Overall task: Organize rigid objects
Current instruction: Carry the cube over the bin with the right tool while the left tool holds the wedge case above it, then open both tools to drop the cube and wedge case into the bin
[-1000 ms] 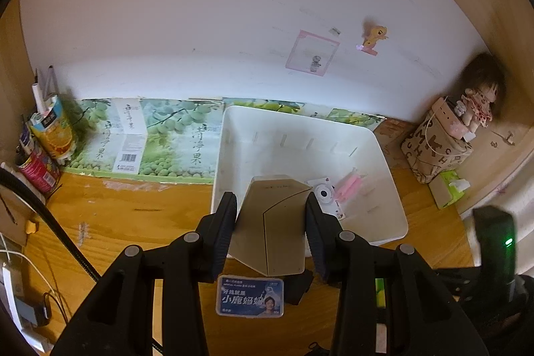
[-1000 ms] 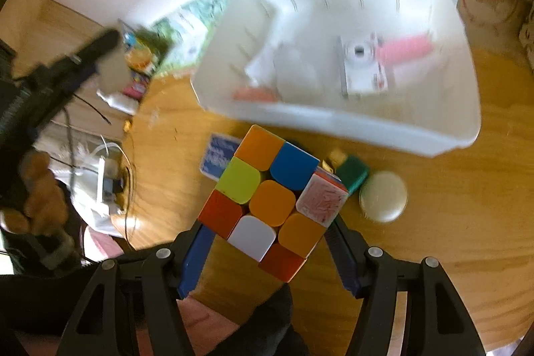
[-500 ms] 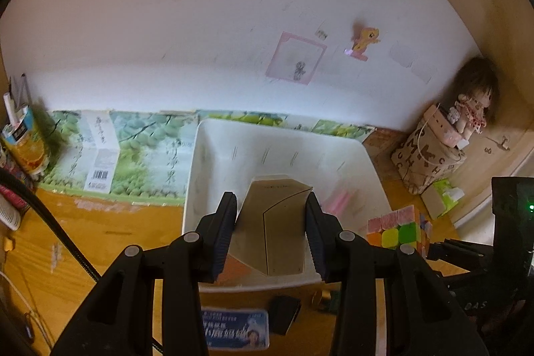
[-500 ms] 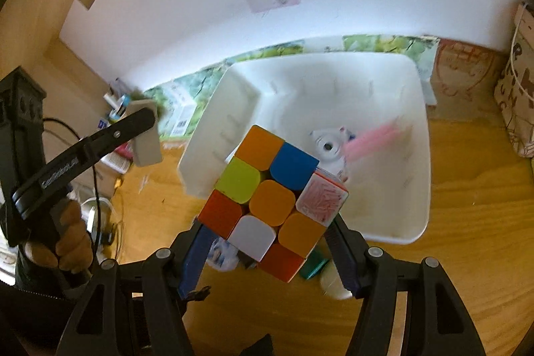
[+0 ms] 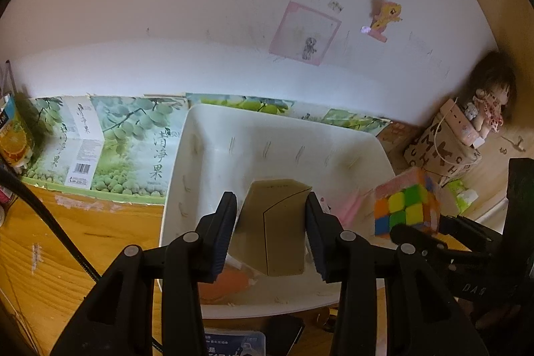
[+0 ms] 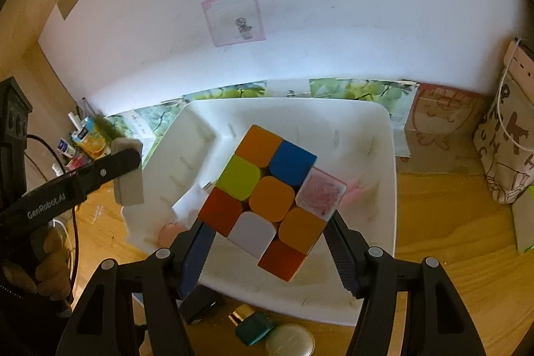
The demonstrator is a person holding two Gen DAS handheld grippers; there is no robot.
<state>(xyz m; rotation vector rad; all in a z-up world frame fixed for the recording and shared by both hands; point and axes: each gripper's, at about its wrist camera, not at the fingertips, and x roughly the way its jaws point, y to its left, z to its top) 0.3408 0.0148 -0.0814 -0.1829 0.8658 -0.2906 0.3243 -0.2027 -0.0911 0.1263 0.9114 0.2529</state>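
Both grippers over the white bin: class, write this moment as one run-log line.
left gripper: opening, beige box between jaws, over white bin | right gripper: holds puzzle cube above bin | release pending

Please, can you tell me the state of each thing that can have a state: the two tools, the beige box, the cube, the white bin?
Left tool: jaws opening, beige box between them.
Beige box: over the bin, above its floor.
Right tool: shut on the cube.
Cube: held tilted above the bin, colours mixed.
White bin: open-topped, partly filled with small items.
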